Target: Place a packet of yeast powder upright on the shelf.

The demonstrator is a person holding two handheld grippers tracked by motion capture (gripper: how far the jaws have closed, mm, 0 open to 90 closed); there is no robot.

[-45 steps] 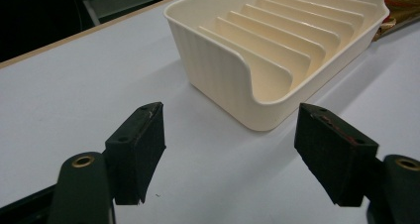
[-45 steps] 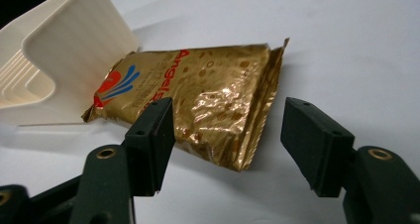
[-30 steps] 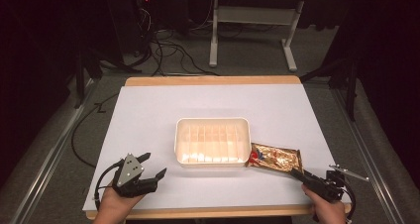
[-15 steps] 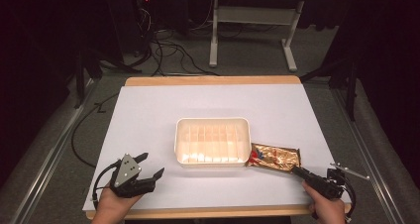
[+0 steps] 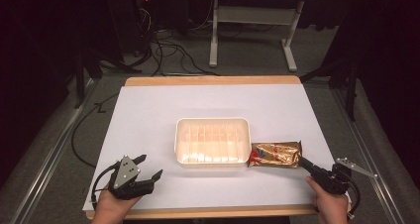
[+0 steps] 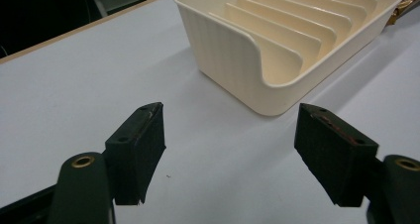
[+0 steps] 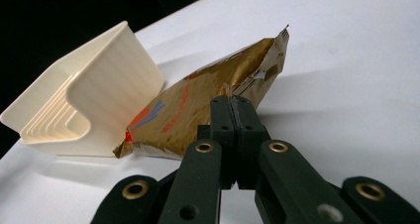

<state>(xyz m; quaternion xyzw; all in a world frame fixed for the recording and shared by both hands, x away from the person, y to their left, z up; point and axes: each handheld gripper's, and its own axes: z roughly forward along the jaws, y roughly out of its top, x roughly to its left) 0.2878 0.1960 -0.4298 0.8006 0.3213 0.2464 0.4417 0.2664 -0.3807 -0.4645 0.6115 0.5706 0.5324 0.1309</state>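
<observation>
Cream slotted tray (image 5: pixel 212 140) taken as landmark, mid-table. Gold snack packet (image 5: pixel 275 154) lies on white table (image 5: pixel 148 115), touching tray's right end, outside it. Right gripper (image 7: pixel 233 116) clamped on packet's sealed edge; far corner tilted up against tray wall. Left gripper (image 5: pixel 146 169) idle, jaws apart, near tray's front-left corner. Judgement: grasp secured; lift and placement into tray slots outstanding. Tray slots bare.
</observation>
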